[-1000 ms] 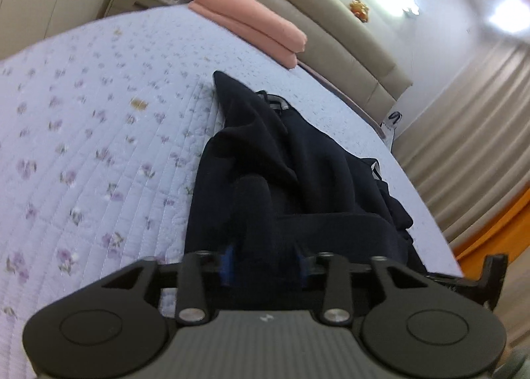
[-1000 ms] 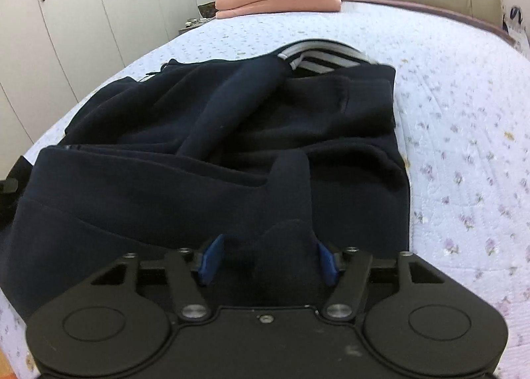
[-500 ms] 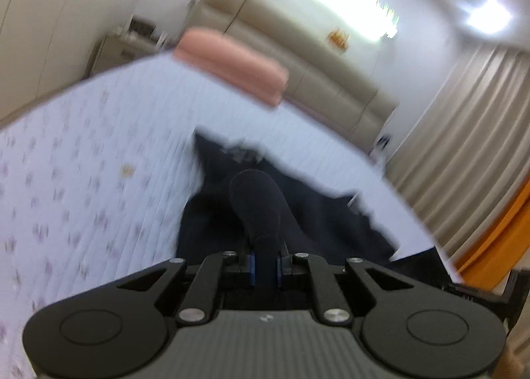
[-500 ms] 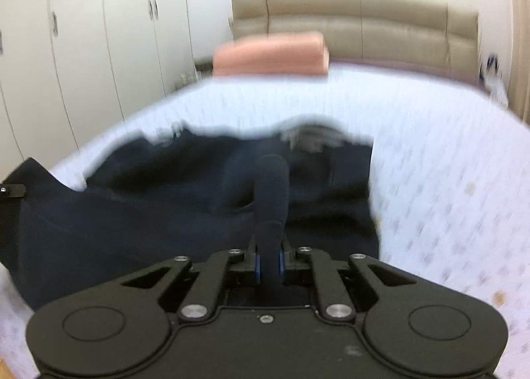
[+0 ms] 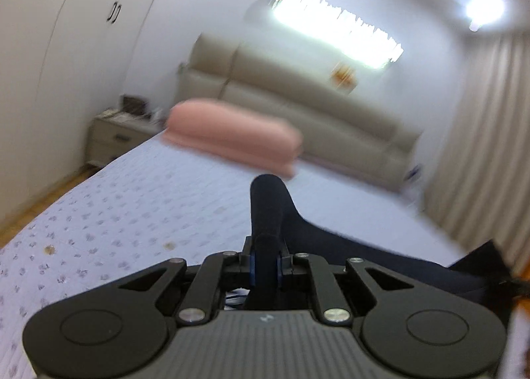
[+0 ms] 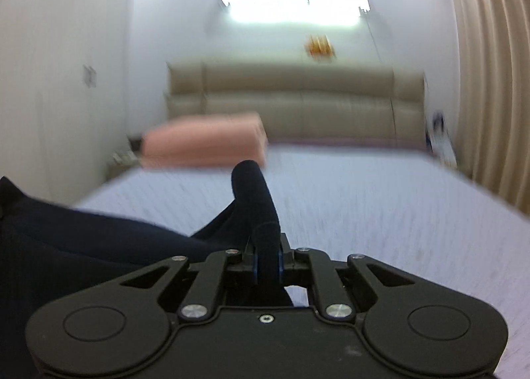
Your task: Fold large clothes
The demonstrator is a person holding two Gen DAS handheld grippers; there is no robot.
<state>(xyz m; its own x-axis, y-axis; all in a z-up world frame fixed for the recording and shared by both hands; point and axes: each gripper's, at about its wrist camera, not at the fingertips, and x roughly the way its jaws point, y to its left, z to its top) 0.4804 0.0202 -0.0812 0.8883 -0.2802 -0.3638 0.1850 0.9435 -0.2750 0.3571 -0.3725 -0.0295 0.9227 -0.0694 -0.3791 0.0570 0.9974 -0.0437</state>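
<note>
A home bedroom. A wide bed [image 5: 139, 200] with a floral quilted cover is filling the room, and a padded beige headboard [image 6: 298, 107] is standing at its far end. A folded pink blanket [image 5: 232, 137] is lying just before the headboard. A nightstand [image 5: 116, 134] and white wardrobe doors [image 5: 49, 47] are standing left of the bed; pleated curtains [image 6: 490, 81] are hanging right.
</note>
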